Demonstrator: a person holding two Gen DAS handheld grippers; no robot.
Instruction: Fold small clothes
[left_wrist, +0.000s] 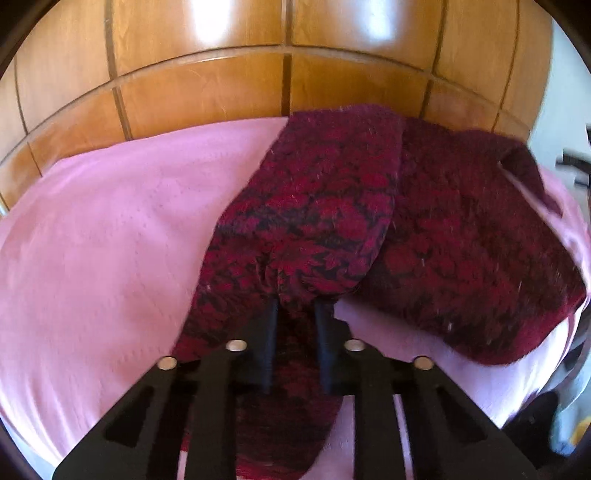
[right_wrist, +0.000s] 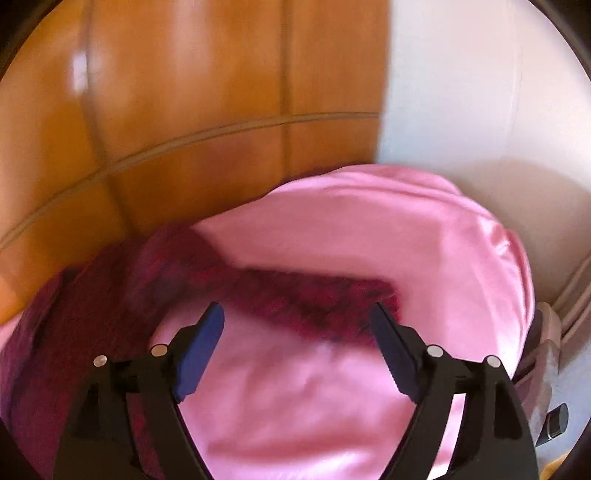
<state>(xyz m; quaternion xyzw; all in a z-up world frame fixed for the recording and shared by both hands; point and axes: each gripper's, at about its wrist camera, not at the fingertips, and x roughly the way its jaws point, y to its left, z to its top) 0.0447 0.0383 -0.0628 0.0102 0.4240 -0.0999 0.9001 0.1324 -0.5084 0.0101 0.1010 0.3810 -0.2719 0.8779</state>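
Observation:
A dark red and black patterned knit garment (left_wrist: 332, 221) lies on the pink sheet (left_wrist: 110, 240). My left gripper (left_wrist: 295, 306) is shut on a bunched fold of the garment and lifts it, with cloth draped over the fingertips and hanging below. In the right wrist view the same garment (right_wrist: 295, 295) is blurred and stretches from the left across the sheet (right_wrist: 332, 387). My right gripper (right_wrist: 297, 317) is open and empty, with its fingers just short of the garment's strip.
A wooden panelled headboard (left_wrist: 221, 74) stands behind the bed, also in the right wrist view (right_wrist: 147, 129). A pale wall (right_wrist: 480, 92) is at the right. The bed's right edge (right_wrist: 532, 314) drops off to dark objects on the floor.

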